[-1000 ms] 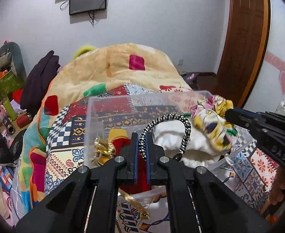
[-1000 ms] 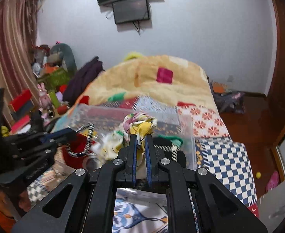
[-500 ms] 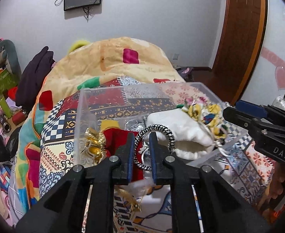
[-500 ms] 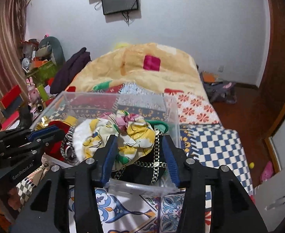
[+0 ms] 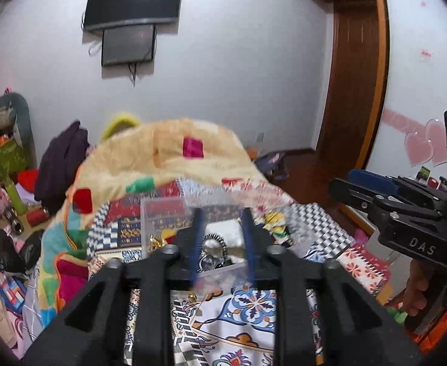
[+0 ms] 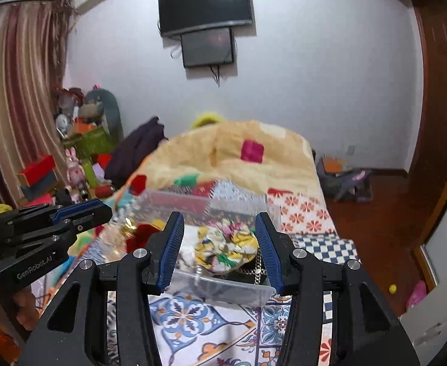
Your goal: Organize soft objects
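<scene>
Both claws stand apart with nothing between their pads. Left gripper [image 5: 222, 244] shows its jaws parted to a moderate gap, raised over the near wall of the clear plastic bin [image 5: 162, 213]; its outline is blurred. Right gripper [image 6: 220, 248] shows its jaws spread wide, framing the bin [image 6: 223, 286] from the near side, clear of its rim.

The bin sits on the patterned bedspread [image 6: 193, 314], with bare cover showing in front of its near edge. Inside it, the yellow floral scrunchie [image 6: 226, 247] lies toward the right half, on top of a dark item with a chain trim [image 6: 255, 270]. The black-and-white braided hair tie [image 5: 212, 239] lies in the middle beside a white cloth item [image 5: 226, 228]. A red item [image 6: 141, 236] and a gold piece [image 5: 156, 242] rest at the left end.

Behind the bin the bed rises into a heaped beige blanket [image 5: 168, 152]. The bed's right edge drops to a wooden floor [image 6: 373, 213], open as far as the door frame [image 5: 360, 91]. To the left, toys and boxes [image 6: 80, 140] crowd the space beside the bed.
</scene>
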